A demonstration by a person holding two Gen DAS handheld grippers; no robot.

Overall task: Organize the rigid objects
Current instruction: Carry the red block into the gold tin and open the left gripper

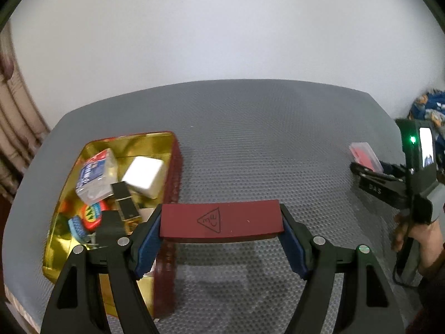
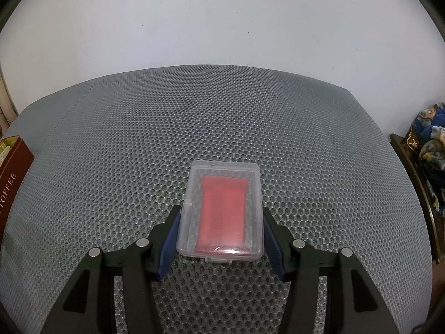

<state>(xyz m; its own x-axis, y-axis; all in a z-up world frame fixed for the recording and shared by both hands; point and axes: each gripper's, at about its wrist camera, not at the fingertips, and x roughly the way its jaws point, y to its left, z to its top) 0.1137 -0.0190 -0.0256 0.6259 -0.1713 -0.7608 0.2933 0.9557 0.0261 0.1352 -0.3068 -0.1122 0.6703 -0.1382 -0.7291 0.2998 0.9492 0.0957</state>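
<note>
Tongs in the left hand (image 1: 221, 224) grip a dark red flat box (image 1: 221, 220) by its 2 short ends, the blue pads (image 1: 148, 235) pressed against each end, and the box hangs above the grey mesh mat (image 1: 250, 139) with its shadow below. Just left of these tongs sits an open tin (image 1: 173, 167) with a gold inside and dark red wall; it holds a white block (image 1: 143, 176), a clear case with blue print (image 1: 96, 176), a black-and-gold stick (image 1: 125, 200), a round orange-red piece (image 1: 91, 214) and a small blue piece (image 1: 76, 226). Far to the right of them the right tongs show from the side, by a clear plastic case (image 1: 365, 154). In the right wrist view, the right tongs (image 2: 221, 228) bracket that clear plastic case (image 2: 221, 211), which holds a red insert (image 2: 222, 214) and lies flat on the mat (image 2: 194, 125); both pads sit right at its long sides, and I cannot tell whether they press it. The tin's corner (image 2: 15, 164) shows far left of them.
</note>
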